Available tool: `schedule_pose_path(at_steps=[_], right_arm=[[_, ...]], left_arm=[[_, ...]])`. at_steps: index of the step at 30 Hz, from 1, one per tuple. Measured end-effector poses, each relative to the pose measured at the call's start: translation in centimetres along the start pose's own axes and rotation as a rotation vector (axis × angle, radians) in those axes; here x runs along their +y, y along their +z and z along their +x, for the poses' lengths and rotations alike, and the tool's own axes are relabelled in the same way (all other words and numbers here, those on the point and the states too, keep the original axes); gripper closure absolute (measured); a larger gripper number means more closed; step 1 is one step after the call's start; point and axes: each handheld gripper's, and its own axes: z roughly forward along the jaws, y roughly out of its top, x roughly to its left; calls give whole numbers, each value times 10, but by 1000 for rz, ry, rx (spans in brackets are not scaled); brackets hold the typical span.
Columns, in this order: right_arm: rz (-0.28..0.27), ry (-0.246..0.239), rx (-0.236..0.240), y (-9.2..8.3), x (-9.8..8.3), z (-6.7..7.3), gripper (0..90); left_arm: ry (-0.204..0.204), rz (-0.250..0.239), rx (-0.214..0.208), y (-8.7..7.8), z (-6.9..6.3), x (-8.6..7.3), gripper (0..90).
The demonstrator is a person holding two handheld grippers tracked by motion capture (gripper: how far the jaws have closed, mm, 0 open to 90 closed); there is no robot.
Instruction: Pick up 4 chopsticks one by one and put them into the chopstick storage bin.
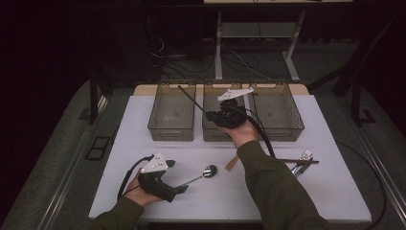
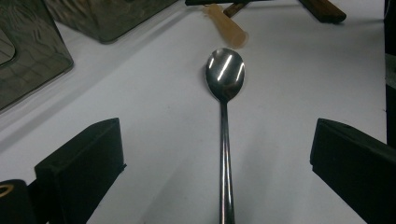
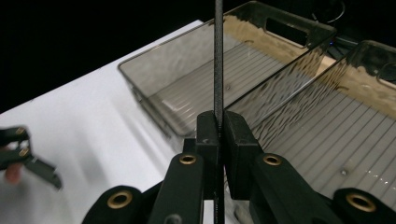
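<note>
A laboratory recording station. A white-topped table (image 1: 143, 191) stands in a dark room on grey carpet; cables (image 1: 239, 60) trail round bare metal desk legs (image 1: 219, 52) beyond it. Three identical smoked plastic bins (image 1: 172, 117) sit in a row ahead of the jaws.

A: Dim room; the white worktop (image 1: 158, 191) catches the light, all around it nearly black.

B: Glare streaks on the spoon (image 2: 225, 70) bowl. The high view is soft and grainy; the other hand's tongs (image 3: 28, 156) blur at the right gripper view's edge.
</note>
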Motion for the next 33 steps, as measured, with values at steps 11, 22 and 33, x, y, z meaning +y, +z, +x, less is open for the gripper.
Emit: schedule_pose_path(at_steps=[11,22,33], right_arm=[[-30,45,-31,32,15,-1,850],[-20,60,-40,64,32,3,850],[-6,63,-44,99,44,13,850]], left_arm=[[20,14,1,0,0,0,17],[21,14,-5,2,0,0,16],[23,23,-13,2,-1,0,16]])
